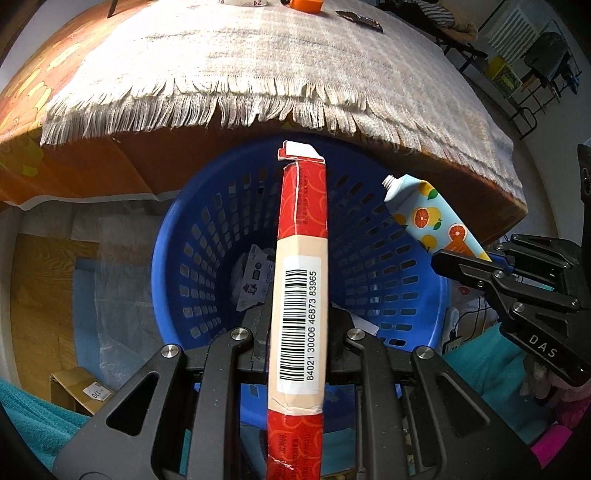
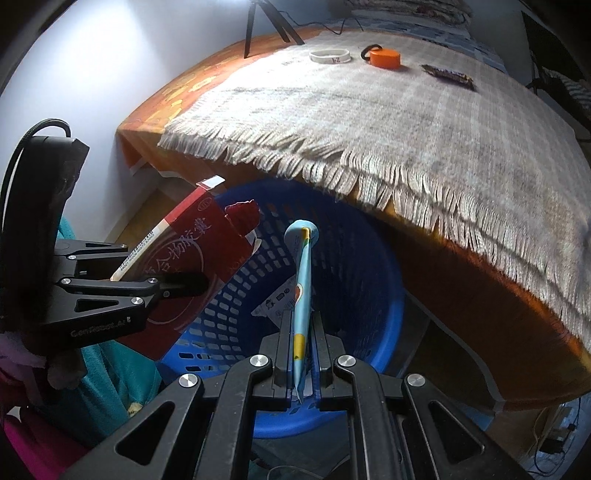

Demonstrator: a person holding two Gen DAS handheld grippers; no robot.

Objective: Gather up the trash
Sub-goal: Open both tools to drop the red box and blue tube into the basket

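Note:
A flattened red carton [image 1: 301, 280] with a barcode label stands edge-on over the blue slotted basket [image 1: 207, 258], and my left gripper [image 1: 299, 343] is shut on it. The same red carton [image 2: 192, 273] shows at the left of the right wrist view, held in the left gripper [image 2: 177, 291]. My right gripper [image 2: 301, 332] is shut on a light-blue tube with orange-fruit print [image 2: 303, 288], hung over the blue basket [image 2: 369, 295]. That tube [image 1: 428, 218] and the right gripper [image 1: 476, 266] appear at the basket's right rim. Crumpled printed paper [image 1: 251, 280] lies in the basket.
A table with a fringed grey cloth [image 2: 388, 110] overhangs the basket. On it lie a dark snack wrapper [image 2: 448, 75], an orange lid [image 2: 386, 58] and a white ring [image 2: 330, 56]. A tripod [image 2: 258, 22] stands at the far edge. A cardboard box [image 1: 79, 387] sits on the floor at the left.

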